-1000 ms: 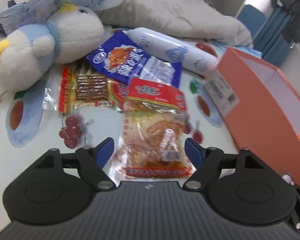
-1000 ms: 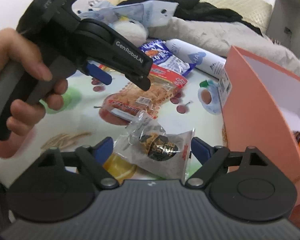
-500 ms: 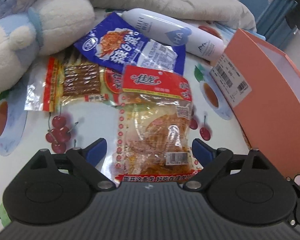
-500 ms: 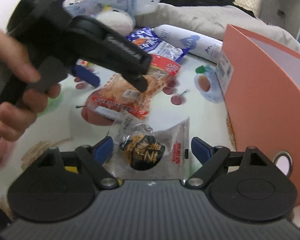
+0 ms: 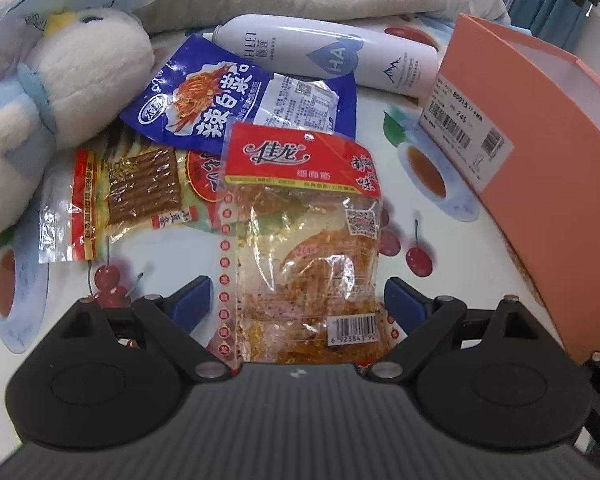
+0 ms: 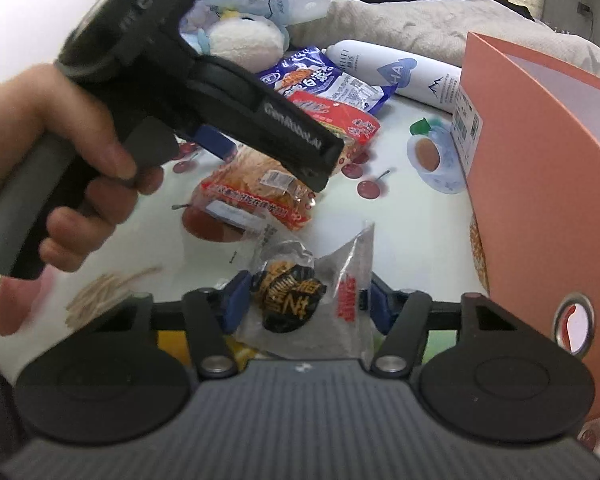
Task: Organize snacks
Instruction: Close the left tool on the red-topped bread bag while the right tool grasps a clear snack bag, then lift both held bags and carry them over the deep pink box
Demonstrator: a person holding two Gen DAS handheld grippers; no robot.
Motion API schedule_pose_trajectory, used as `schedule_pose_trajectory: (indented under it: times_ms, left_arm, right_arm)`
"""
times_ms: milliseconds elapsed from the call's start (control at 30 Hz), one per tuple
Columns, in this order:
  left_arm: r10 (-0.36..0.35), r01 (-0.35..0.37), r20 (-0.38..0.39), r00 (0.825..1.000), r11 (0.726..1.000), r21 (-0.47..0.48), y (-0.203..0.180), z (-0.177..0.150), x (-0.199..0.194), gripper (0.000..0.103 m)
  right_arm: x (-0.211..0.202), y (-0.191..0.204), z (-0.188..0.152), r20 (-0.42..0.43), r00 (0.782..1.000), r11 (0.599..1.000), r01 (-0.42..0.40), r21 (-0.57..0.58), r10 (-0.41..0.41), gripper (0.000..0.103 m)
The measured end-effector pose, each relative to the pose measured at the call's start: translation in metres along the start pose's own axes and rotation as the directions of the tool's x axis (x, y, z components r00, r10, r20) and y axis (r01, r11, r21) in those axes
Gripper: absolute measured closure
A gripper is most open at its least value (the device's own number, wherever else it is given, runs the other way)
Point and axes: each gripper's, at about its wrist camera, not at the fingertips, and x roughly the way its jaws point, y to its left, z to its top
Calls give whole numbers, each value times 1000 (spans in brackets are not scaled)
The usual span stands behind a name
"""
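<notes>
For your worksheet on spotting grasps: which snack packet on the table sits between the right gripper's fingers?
The clear packet with the black-and-gold label, pinched by the right gripper; the other packets lie farther off.

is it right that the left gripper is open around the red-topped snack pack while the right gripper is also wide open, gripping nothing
Not quite. The right wrist view shows the right gripper shut on the clear packet. The left gripper is indeed open around the red-topped snack pack.

Four snack packets: red-topped (image 5: 304, 216), blue (image 5: 236, 92), strip-filled (image 5: 136, 196), grey (image 6: 300, 304). Beside the one orange box (image 5: 540, 152): one spray can (image 5: 340, 56), one plush toy (image 5: 60, 96).
</notes>
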Motion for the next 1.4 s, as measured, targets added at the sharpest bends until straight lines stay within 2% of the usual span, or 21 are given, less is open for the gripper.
schedule_pose_trajectory:
  times_ms: [100,200,267,433,833,1400]
  left_arm:
    - [33,-33,9,999,999,-5,-1,1,0,16]
    - [34,-34,20,999,999,-2,-2,1,-3,28]
    - [27,-27,26,999,1000,-3,-4,-1,-7,42]
    - [2,0,29,1000,999,-52,-3,-9,-18,61]
    - [-27,43,86,996,981,-191,14,-41,-75,61]
    - [-18,59,151,988,961,-268,18,-92,-168,61]
  right_arm:
    - [-1,-1,1,3,1000,1000,-1,-6,1,47]
    - [-4,0,2,10,1000,1000,4,-10,-3,49]
    - [-5,-2,1,12,1000,1000,7,-5,-7,49]
    - [-11,-2,-1,19,999,1000,29,6,-29,51]
    - [-36,5,4,28,998,998,54,16,-55,51]
    - [-84,16,15,58,995,994,78,77,-83,51]
